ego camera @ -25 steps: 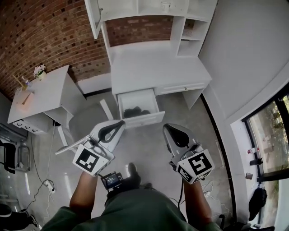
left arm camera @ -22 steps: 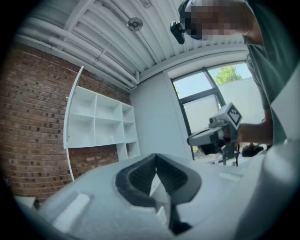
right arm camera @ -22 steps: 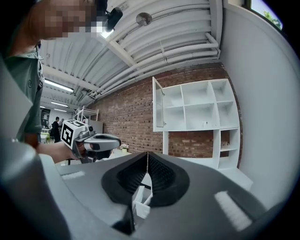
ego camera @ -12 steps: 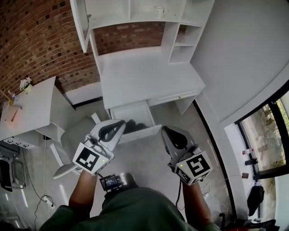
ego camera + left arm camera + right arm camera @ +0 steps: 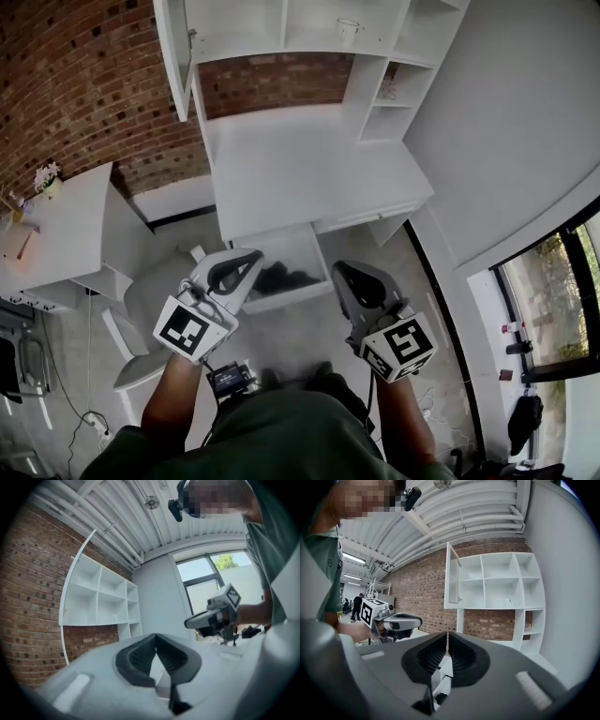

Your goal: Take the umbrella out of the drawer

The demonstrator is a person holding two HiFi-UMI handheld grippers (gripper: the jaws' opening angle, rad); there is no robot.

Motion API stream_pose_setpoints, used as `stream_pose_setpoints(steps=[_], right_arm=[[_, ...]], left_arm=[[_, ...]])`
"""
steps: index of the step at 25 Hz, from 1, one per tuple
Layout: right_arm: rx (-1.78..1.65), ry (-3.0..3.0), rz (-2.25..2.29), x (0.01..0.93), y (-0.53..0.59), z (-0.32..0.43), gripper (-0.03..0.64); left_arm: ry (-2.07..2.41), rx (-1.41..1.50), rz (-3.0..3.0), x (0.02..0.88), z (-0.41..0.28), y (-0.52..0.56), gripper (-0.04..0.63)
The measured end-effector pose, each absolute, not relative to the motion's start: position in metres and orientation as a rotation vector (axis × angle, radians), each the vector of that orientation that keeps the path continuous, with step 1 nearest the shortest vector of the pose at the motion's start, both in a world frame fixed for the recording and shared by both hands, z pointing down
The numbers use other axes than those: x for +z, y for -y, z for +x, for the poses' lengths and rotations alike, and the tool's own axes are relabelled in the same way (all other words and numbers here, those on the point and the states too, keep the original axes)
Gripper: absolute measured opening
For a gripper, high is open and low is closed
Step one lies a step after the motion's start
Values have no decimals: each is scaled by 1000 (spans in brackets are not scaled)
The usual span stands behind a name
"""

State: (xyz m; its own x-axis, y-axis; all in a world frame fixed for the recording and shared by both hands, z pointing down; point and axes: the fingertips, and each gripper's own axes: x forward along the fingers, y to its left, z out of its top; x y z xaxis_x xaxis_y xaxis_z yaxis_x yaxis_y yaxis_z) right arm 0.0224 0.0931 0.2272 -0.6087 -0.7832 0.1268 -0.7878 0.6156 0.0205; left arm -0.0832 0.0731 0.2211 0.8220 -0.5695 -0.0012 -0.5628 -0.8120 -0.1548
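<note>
A white desk [image 5: 309, 173] with a shelf unit stands against the brick wall. Its drawer [image 5: 305, 291] is pulled out, and a dark folded umbrella [image 5: 281, 278] lies inside. My left gripper [image 5: 254, 254] is held level over the drawer's left front corner, jaws shut and empty. My right gripper [image 5: 337, 269] hovers just right of the drawer front, also shut with nothing in it. In the left gripper view the shut left gripper [image 5: 155, 637] points at the shelves, with the right gripper [image 5: 213, 618] beside it. The right gripper view shows the shut right gripper [image 5: 447, 635].
A white chair [image 5: 141, 314] stands left of the drawer, and a white side table [image 5: 66, 225] with flowers [image 5: 45, 178] is further left. The shelf unit's door [image 5: 173, 52] hangs open. A cup [image 5: 348, 28] sits on a shelf. A grey wall and window [image 5: 553, 309] are on the right.
The desk and its open drawer have come closer beneath both grippers as the person walked up. Both grippers stayed shut and side by side.
</note>
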Motion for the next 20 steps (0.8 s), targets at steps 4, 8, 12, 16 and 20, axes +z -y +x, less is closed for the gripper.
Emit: stream_pose_setpoints(steps=[4,8,12,16,20], right_arm=[[82,2746,1274,234,-58,17,18],[97,2793,1195,243,-17,16,18],[95,2838,1084,247,20,17,20],[96,2874,990,245,63,38,20],[111,2896,915,255,104,62,20]], left_arm=[[-958,-91,-2854,229,-88,-46,3],[-1047,-127,-2821,236,-91,-12,3],[-1143,-161,-2788,241,-87,17,3],[-1235,-197,-2752,241,-67,55,3],[-1294,-218,-2729,250,-39,91,3]])
